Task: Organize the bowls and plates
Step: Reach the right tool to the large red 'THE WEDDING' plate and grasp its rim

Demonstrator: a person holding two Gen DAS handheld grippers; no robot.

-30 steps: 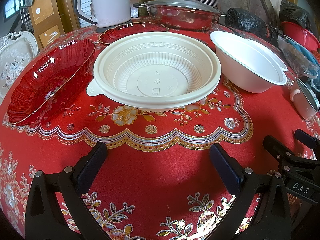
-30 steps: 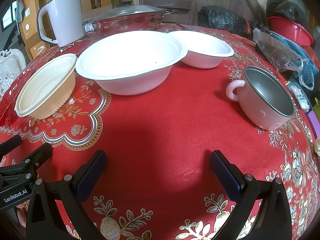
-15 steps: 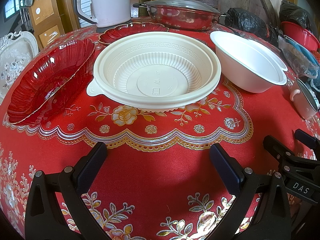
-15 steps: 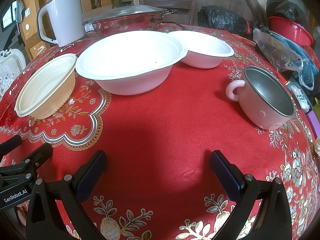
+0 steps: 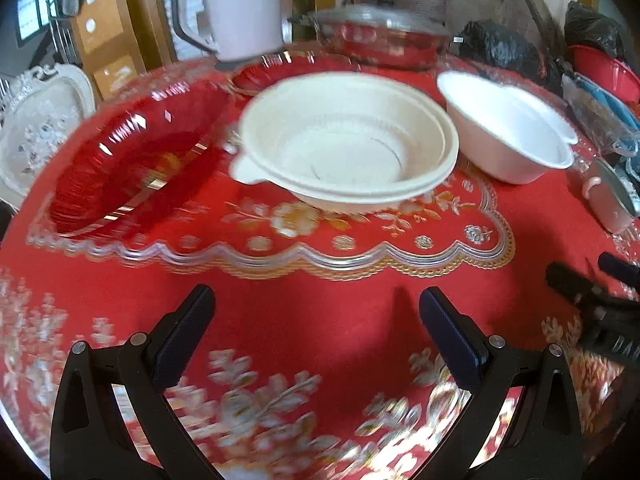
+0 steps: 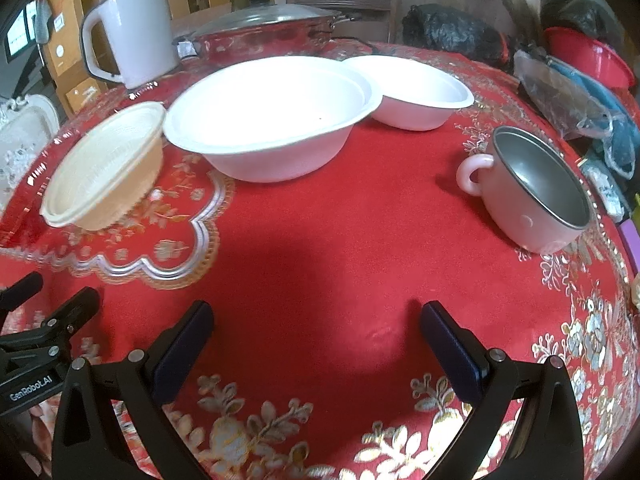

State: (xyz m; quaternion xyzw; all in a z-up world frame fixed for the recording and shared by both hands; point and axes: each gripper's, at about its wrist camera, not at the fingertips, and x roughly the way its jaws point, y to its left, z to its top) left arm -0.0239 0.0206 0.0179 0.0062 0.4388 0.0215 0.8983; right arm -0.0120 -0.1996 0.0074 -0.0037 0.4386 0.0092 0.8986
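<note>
A cream ribbed plastic bowl (image 5: 344, 152) sits mid-table, also in the right wrist view (image 6: 104, 164). A red glass plate (image 5: 136, 160) lies left of it, a second red plate (image 5: 280, 72) behind. A large white bowl (image 6: 272, 116) and a smaller white bowl (image 6: 416, 92) stand to the right; the large one also shows in the left wrist view (image 5: 508, 128). My left gripper (image 5: 316, 340) is open and empty, short of the cream bowl. My right gripper (image 6: 316, 348) is open and empty, short of the white bowl.
A pink steel-lined mug (image 6: 532, 192) stands right. A white kettle (image 6: 132, 32) and a lidded red pot (image 6: 264, 32) stand at the back. Black bags (image 6: 452, 32), a red basin (image 6: 592, 60) and a plastic bag (image 6: 572, 96) crowd the right edge.
Both grippers have started to move: the views are blurred and shifted, and the bowls sit slightly farther and higher in frame. Both stay open and empty.
</note>
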